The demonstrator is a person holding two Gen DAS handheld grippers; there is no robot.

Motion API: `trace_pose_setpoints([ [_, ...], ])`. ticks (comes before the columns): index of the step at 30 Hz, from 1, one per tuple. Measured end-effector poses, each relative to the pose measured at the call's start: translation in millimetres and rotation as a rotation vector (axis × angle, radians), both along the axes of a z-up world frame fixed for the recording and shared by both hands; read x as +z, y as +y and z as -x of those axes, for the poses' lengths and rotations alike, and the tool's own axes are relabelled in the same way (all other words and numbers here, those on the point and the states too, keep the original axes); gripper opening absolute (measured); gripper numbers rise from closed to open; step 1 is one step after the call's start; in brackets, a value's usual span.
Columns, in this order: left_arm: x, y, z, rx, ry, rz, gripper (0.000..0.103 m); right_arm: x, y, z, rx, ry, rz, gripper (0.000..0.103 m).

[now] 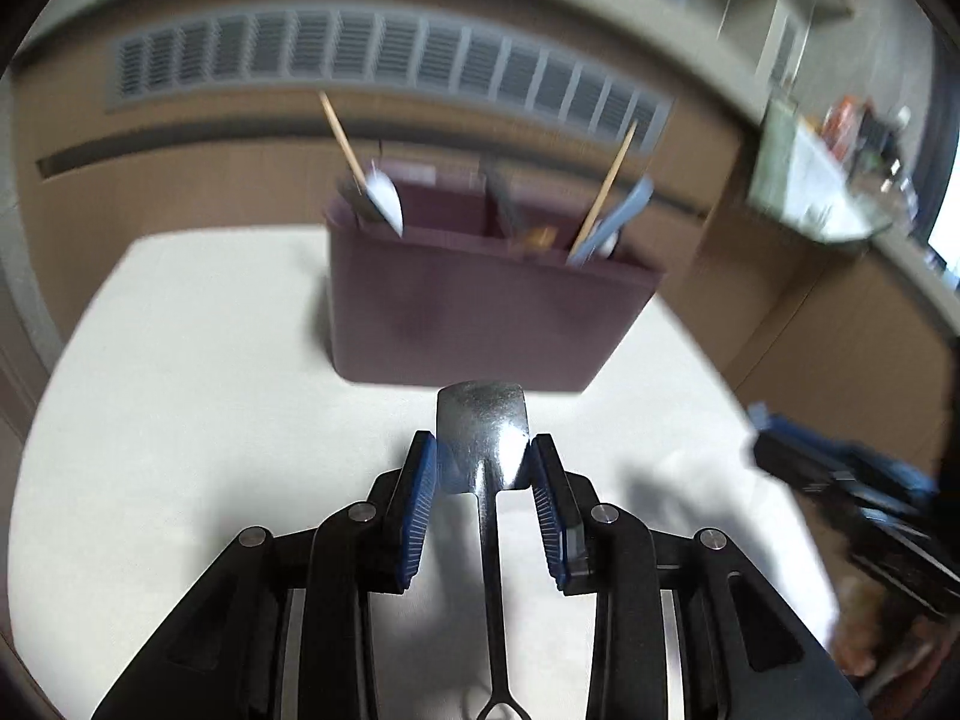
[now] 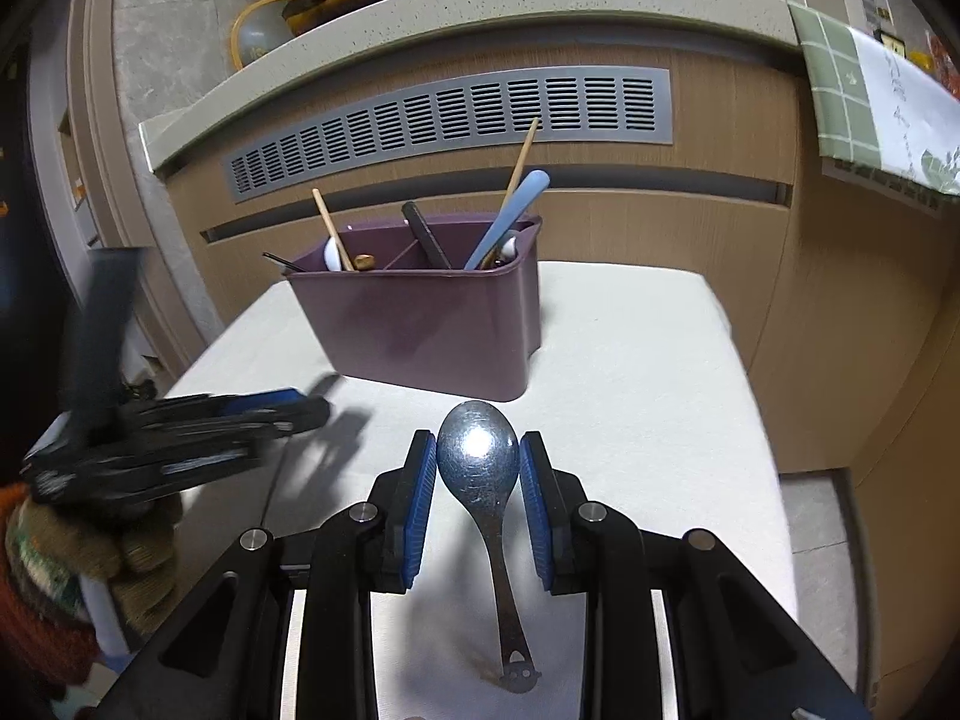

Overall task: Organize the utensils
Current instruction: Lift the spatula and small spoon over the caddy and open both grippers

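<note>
A purple utensil caddy (image 1: pixel 480 312) (image 2: pixel 420 330) stands at the far side of the white-clothed table (image 2: pixel 630 360). It holds wooden chopsticks, a blue handle, a white spoon and a black handle. My left gripper (image 1: pixel 483 456) is shut on the square-ended head of a metal spoon (image 1: pixel 480 414), with the handle running back towards the camera. My right gripper (image 2: pixel 477 462) is shut on the bowl of a round metal spoon (image 2: pixel 480 426), its handle hanging back over the cloth. Each gripper shows blurred in the other's view: the left gripper (image 2: pixel 180 426) on the left, the right gripper (image 1: pixel 840 480) on the right.
Behind the table is a wooden cabinet with a grey vent grille (image 2: pixel 450 114) under a pale counter. A green checked cloth (image 2: pixel 852 84) hangs at the right. A gloved hand (image 2: pixel 90 546) holds the left gripper. The table edge drops to the floor (image 2: pixel 822 516) on the right.
</note>
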State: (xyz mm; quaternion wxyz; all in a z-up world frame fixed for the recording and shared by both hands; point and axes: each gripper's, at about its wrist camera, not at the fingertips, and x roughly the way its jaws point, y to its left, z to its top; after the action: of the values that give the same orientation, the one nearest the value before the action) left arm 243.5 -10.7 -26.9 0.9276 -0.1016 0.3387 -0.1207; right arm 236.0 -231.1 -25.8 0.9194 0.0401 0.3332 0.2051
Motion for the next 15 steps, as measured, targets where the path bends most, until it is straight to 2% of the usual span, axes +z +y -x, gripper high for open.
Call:
trace_pose_setpoints([
  [3, 28.8, 11.8, 21.1, 0.016, -0.106, 0.023, 0.033, 8.0, 0.4, 1.3, 0.003, -0.016, -0.051, 0.025],
  [5, 64.6, 24.6, 27.5, 0.012, -0.218, 0.059, 0.033, 22.1, 0.4, 6.5, -0.008, -0.077, -0.069, 0.025],
  [8, 125.9, 39.1, 25.5, 0.018, -0.410, 0.120, 0.033, 73.4, 4.2, 13.1, -0.016, -0.261, -0.025, 0.025],
  [10, 159.5, 50.2, 13.3, 0.035, -0.531, 0.195, 0.033, 112.5, 4.5, 8.9, -0.025, -0.360, -0.023, 0.025],
  [12, 173.1, 51.5, -5.1, 0.049, -0.591, 0.217, 0.033, 150.4, 2.7, -4.1, -0.019, -0.433, -0.078, 0.025],
  [13, 174.8, 48.5, -22.5, 0.069, -0.614, 0.199, 0.033, 161.3, 3.2, -11.9, -0.013, -0.454, -0.099, 0.025],
  [15, 167.3, 43.7, -49.8, 0.094, -0.603, 0.182, 0.033, 173.9, 5.0, -30.7, 0.005, -0.483, -0.149, 0.025],
])
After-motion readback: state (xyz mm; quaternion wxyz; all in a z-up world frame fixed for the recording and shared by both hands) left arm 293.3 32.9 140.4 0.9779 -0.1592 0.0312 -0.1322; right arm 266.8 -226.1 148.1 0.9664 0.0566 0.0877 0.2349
